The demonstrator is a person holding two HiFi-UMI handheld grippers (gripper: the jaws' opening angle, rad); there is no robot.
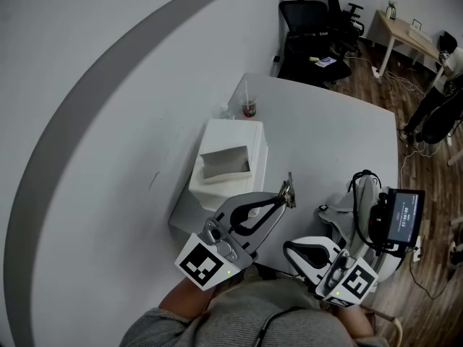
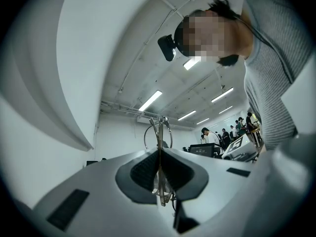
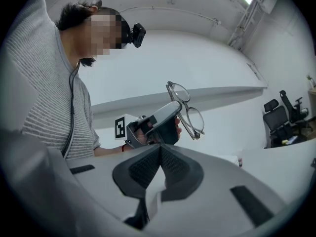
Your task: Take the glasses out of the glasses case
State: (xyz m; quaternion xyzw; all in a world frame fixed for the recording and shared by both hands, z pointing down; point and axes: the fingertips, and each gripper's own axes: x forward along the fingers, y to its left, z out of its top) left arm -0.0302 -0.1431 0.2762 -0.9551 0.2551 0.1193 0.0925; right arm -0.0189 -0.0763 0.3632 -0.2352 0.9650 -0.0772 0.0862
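Note:
Thin metal-framed glasses [image 1: 289,191] are held up in the air above the white table [image 1: 325,136], with my left gripper [image 1: 283,197] shut on them. In the left gripper view the glasses [image 2: 159,132] stand edge-on between the closed pads of the left gripper [image 2: 160,154]. The right gripper view shows the left gripper [image 3: 170,113] from the side, with the glasses [image 3: 186,110] sticking out and both lenses visible. A white boxy case [image 1: 230,157] lies open on the table, beyond the left gripper. My right gripper [image 1: 289,249] [image 3: 160,149] hovers near my body, shut and holding nothing.
A device with a lit screen [image 1: 401,215] and cables sits at the table's right edge. A small cup [image 1: 249,108] stands behind the case. Black office chairs [image 1: 311,20] and a desk [image 1: 405,35] are past the far table edge.

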